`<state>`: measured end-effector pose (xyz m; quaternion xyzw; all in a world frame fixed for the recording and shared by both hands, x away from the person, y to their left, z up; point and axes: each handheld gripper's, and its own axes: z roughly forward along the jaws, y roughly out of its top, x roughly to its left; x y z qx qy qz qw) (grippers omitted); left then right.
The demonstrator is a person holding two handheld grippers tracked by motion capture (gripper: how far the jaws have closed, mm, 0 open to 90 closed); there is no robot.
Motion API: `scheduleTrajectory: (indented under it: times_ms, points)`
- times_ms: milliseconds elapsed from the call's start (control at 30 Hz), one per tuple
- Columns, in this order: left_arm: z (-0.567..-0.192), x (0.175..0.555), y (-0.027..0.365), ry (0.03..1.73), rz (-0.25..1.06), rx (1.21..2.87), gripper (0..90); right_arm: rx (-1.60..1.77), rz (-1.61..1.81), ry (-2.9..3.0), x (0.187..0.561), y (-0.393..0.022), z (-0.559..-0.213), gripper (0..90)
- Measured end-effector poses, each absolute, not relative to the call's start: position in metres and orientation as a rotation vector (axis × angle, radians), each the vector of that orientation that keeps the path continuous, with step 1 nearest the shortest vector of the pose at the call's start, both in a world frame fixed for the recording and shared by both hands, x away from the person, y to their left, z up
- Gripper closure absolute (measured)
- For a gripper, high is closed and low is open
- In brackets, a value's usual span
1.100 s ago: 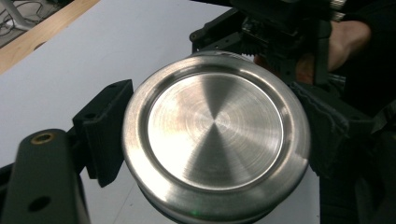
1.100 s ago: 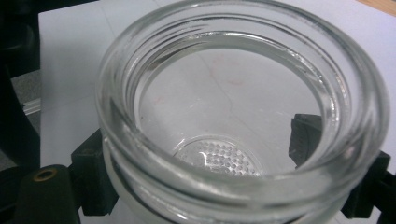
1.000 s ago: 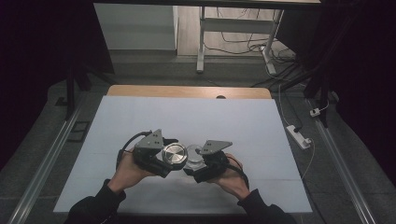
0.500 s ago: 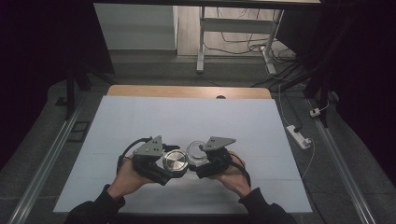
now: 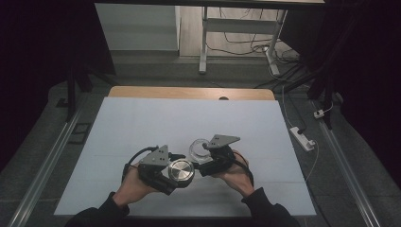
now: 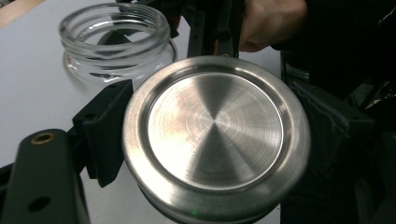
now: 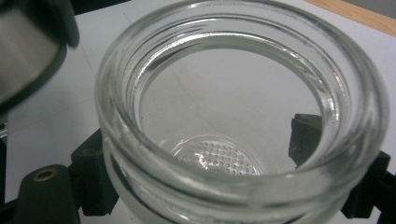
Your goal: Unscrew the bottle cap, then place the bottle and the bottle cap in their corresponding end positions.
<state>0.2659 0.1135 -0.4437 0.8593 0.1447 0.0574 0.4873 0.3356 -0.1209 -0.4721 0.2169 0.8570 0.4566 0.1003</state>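
Left tool (image 5: 174, 171) clenched on steel lid (image 6: 215, 136), flat face up, low over white counter (image 5: 142, 123). Right tool (image 5: 206, 160) clamped around open glass jar (image 7: 243, 116), mouth up. Lid just beside jar, toward left hand.

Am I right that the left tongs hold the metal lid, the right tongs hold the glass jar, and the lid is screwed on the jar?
Not quite. The metal lid is off the glass jar, held beside its open mouth, as the high view shows. Otherwise right: left tongs hold the lid, right tongs the jar.
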Motion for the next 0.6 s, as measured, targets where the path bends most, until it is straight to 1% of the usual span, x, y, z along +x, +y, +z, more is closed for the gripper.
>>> scheduleTrajectory:
  times_ms: [600]
  points:
    - [-0.465, 0.270, 0.101, 0.362, 0.135, 2.101, 19.1, 0.661, 1.343, 2.515, 0.351, -0.116, -0.472, 14.6]
